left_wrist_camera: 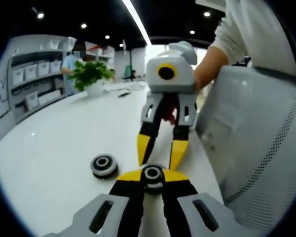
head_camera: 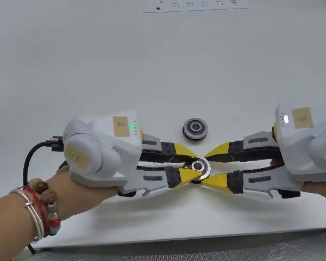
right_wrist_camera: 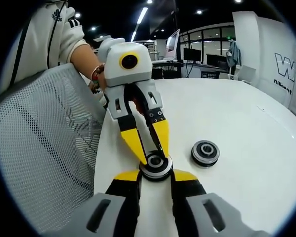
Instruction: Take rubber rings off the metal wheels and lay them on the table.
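Both hand-held grippers, left [head_camera: 194, 166] & right [head_camera: 207, 167], clamp one wheel [head_camera: 199, 168]; ring prob. hidden.

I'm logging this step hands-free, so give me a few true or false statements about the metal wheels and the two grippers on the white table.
1. The left gripper and the right gripper both have their yellow-tipped jaws on one round metal wheel with a black rim. True.
2. A second black-rimmed metal wheel stands on its edge. False: it lies flat on the white table.
3. That second wheel lies apart from both grippers. True.
4. The beaded bracelets sit on the wrist behind the right gripper. False: they are on the wrist behind the left gripper.
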{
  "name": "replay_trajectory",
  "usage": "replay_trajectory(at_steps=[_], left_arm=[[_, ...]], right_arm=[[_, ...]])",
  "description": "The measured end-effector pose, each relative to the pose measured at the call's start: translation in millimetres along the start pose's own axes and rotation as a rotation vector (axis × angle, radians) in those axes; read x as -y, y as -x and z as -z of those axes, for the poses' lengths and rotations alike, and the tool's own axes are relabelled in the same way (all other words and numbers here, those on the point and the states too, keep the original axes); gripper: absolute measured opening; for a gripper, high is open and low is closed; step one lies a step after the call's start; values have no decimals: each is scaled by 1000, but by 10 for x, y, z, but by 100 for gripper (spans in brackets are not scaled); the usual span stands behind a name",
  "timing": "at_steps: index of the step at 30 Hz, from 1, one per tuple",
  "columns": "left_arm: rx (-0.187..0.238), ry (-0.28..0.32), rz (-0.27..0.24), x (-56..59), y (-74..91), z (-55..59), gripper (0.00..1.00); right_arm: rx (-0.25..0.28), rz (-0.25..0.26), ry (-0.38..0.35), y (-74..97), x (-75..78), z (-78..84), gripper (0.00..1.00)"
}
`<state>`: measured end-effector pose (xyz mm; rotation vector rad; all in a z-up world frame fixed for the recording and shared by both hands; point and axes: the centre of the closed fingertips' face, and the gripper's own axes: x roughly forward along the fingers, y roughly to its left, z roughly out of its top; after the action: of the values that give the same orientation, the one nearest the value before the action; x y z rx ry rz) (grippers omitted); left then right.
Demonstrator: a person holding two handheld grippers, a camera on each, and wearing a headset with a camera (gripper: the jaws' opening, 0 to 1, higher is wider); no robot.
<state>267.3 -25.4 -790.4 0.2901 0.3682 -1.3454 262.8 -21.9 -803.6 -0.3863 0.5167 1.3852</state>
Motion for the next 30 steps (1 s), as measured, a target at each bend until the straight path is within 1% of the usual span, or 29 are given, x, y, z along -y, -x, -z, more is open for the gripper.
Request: replay_trajectory(at_steps=[7,10,14,17,18,19,21,23,26,28,30], left_arm=[[-2,-5,-2,-1,-2,-2,15],[-3,-8,-3,2,-4,-5,15],[-6,-12,-5,13,-11,-18,15],[-6,-13,-7,18,-15,-26,15],[-7,-13,-7,20,-15,-28,15],[-7,-12,-7,20,-15,-28,15],[-7,-14,-6,24,-15,-27,15],[-8,-24,-8,27,-17,-28,14],[-7,-20,-8,26,-17,-27,14],[-6,-20,-8,24,-15,-25,14],[-5,-21,-8,22,-15,-24,14]], right_arm=[[-7,5,5,18,-69,-33,18],[-11,4,-3,21,-86,-50,18],[-9,4,-68,27,-73,-30,18],[-14,5,-68,33,-56,-5,16],[-29,9,-73,38,-41,31,15],[-38,1,-69,40,-49,54,10],[-32,15,-102,51,-14,71,3],[-34,15,-82,41,-3,87,2],[-45,15,-65,35,9,103,2],[-55,17,-57,33,2,103,2],[-70,17,-30,30,-20,96,2]])
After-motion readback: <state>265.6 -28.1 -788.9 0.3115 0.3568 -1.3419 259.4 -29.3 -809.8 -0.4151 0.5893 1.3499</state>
